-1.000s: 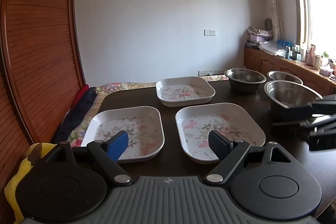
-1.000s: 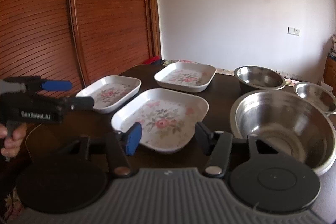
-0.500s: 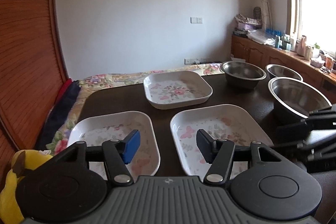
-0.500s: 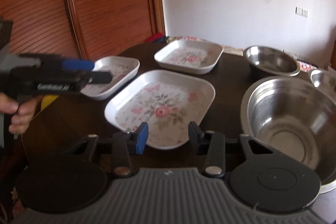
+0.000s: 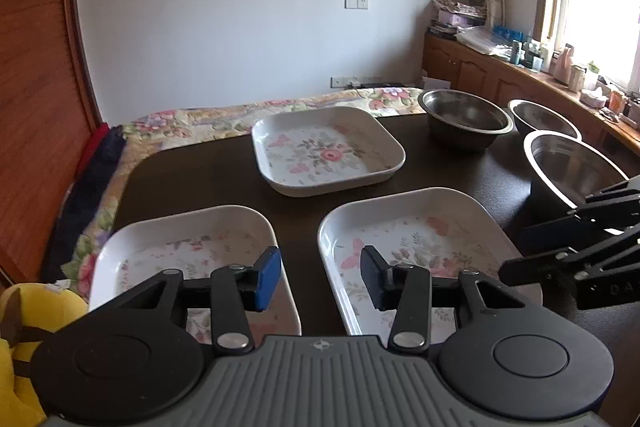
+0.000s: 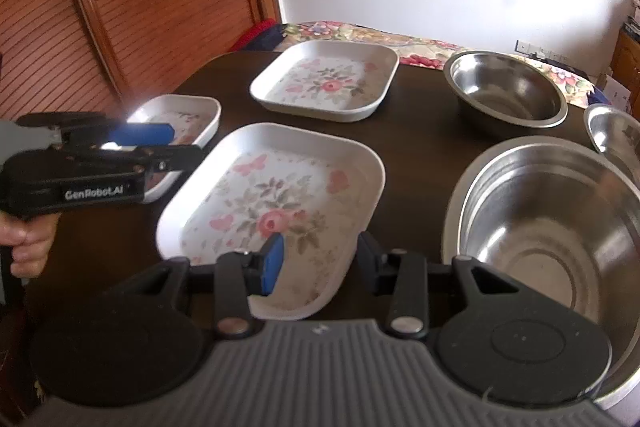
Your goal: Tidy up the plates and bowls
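Three white square plates with flower prints lie on the dark table: a far plate [image 5: 328, 151], a near left plate [image 5: 188, 259] and a near right plate [image 5: 416, 239]. My left gripper [image 5: 320, 281] hangs open over the gap between the two near plates, holding nothing. In the right wrist view my right gripper [image 6: 318, 263] is open at the near corner of the middle plate [image 6: 272, 203]; its blue finger is over the plate's inside and its black finger at the rim. Three steel bowls stand to the right: a large bowl [image 6: 552, 227], a far bowl [image 6: 508, 95] and a small bowl [image 6: 616, 131].
A hand [image 6: 28, 243] holds the left gripper [image 6: 100, 163] at the left, above the small plate [image 6: 180, 115]. A flowered cloth [image 5: 192, 123] covers the surface behind the table. A wooden slatted door [image 6: 140, 7] stands at the left, and a cluttered sideboard [image 5: 500, 67] under the window.
Both grippers have moved forward and lower toward the near plates. The left gripper's fingers have drawn closer together; the right gripper's gap has narrowed slightly. The plates and bowls have not moved.
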`<state>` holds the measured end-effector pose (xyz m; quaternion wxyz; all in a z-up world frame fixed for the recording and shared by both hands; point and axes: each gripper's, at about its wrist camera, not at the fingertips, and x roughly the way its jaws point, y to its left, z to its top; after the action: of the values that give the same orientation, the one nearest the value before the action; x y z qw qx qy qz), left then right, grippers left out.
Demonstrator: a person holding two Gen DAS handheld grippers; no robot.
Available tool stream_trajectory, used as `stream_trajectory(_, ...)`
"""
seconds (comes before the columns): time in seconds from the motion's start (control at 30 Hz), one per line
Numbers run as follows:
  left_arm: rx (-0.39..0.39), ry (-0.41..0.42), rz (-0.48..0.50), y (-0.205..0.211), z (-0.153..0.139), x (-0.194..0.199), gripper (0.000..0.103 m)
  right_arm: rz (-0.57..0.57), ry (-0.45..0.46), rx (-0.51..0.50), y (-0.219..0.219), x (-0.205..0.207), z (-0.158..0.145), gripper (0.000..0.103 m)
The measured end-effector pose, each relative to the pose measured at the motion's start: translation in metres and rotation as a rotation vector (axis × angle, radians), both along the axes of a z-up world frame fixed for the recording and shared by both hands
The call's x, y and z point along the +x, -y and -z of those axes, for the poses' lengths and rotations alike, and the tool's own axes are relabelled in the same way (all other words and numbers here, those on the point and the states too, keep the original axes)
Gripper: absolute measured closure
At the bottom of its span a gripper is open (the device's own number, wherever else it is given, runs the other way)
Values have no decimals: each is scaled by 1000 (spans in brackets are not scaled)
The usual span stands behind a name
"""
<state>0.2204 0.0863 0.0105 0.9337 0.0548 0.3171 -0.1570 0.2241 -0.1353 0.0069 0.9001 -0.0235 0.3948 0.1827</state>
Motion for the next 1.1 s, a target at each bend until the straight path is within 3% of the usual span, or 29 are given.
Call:
stream_trajectory(0.43, -20, -57, 14, 4, 10, 15, 41, 9, -69, -11, -6, 18, -3, 59)
stream_trajectory(0.6, -14, -56, 21, 7, 10, 15, 41, 5, -76, -75, -14, 26, 0, 59)
stream_trajectory(0.73, -9, -72, 34, 8, 13, 16, 49, 9, -65, -109, -18, 27, 2, 59)
stream_trajectory(0.97, -16, -77, 39, 8, 18, 16, 49, 5, -51, -165, -25, 29, 4, 59)
stream_trajectory(1.1, -21, -71, 28, 7, 19, 16, 55, 0, -44, -200, -29, 31, 5, 60)
